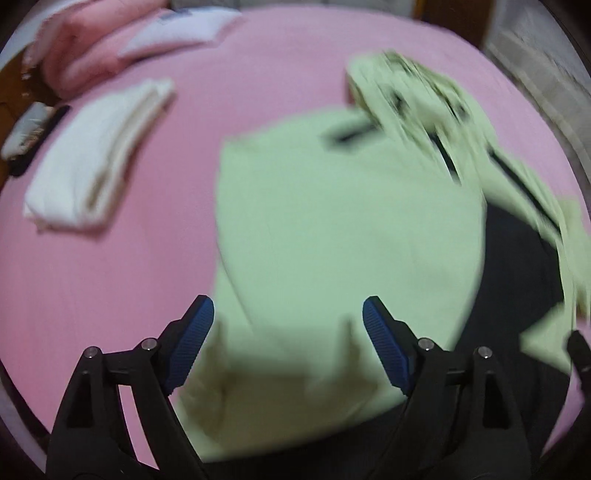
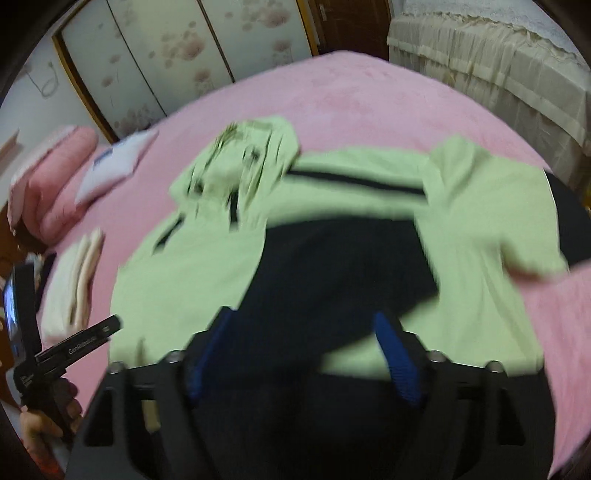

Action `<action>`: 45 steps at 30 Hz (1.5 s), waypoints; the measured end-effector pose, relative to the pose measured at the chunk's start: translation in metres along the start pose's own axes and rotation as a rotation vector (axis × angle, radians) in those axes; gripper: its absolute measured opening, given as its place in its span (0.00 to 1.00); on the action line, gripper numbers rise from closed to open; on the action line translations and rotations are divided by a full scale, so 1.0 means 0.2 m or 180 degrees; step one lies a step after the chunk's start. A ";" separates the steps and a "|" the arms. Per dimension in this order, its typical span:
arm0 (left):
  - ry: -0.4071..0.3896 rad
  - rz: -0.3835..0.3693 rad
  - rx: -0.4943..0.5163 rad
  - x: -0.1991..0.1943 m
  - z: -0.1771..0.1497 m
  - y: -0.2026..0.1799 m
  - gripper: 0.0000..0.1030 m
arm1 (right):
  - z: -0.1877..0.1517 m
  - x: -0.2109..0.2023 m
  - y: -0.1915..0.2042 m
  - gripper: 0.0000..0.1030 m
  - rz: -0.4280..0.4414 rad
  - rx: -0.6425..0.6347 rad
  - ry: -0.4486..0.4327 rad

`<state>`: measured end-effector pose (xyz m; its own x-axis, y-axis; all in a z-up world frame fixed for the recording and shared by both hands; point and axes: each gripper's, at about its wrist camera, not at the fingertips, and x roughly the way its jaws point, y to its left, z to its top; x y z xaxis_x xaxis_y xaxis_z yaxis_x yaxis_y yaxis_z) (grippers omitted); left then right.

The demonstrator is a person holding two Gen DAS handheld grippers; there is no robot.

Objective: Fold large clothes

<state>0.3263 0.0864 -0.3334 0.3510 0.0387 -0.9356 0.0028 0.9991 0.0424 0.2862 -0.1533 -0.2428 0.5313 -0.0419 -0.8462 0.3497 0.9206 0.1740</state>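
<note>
Jaws spread wide on both grippers, nothing pinched between them. Left gripper (image 1: 288, 332) hovering over the near left edge of a light green jacket (image 1: 332, 229), blue pads (image 1: 192, 343) clear of the cloth. Right gripper (image 2: 303, 354) hovering over the jacket's (image 2: 177, 273) dark lining (image 2: 340, 266), blurred by motion. Jacket lying on a pink bed (image 1: 110, 280), partly laid open with black zipper lines showing; hood (image 2: 240, 162) bunched at the far side, one sleeve (image 2: 491, 221) off to the right. Folded white garment (image 1: 92, 158) lying on the bed (image 2: 369, 110) well left of the jacket. Pink pillow (image 1: 85, 51) and a white pillow (image 1: 177, 33) near the head of the bed. Floral wardrobe doors (image 2: 177, 55) beyond the bed in the right wrist view.
</note>
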 end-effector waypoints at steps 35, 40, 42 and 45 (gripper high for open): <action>0.0737 0.0298 0.1141 -0.61 -0.61 -2.32 0.79 | -0.35 -0.25 -1.90 0.80 0.0030 0.2330 0.0556; 0.0786 0.0303 0.1140 -0.58 -0.55 -2.49 0.79 | -0.22 -0.14 -2.20 0.80 0.0227 0.2566 0.0455; 0.0841 0.0325 0.1059 -0.55 -0.54 -2.49 0.79 | -0.17 -0.08 -2.29 0.77 0.0241 0.2713 0.0379; 0.0927 0.0277 0.0914 -0.47 -0.50 -2.44 0.79 | -0.11 -0.02 -2.40 0.70 0.0283 0.2897 0.0247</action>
<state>0.1981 -0.4030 -0.3016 0.0821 0.1671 -0.9825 0.2602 0.9481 0.1830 0.0988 -0.5869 -0.3345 0.5435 0.0708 -0.8364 0.8003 0.2568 0.5418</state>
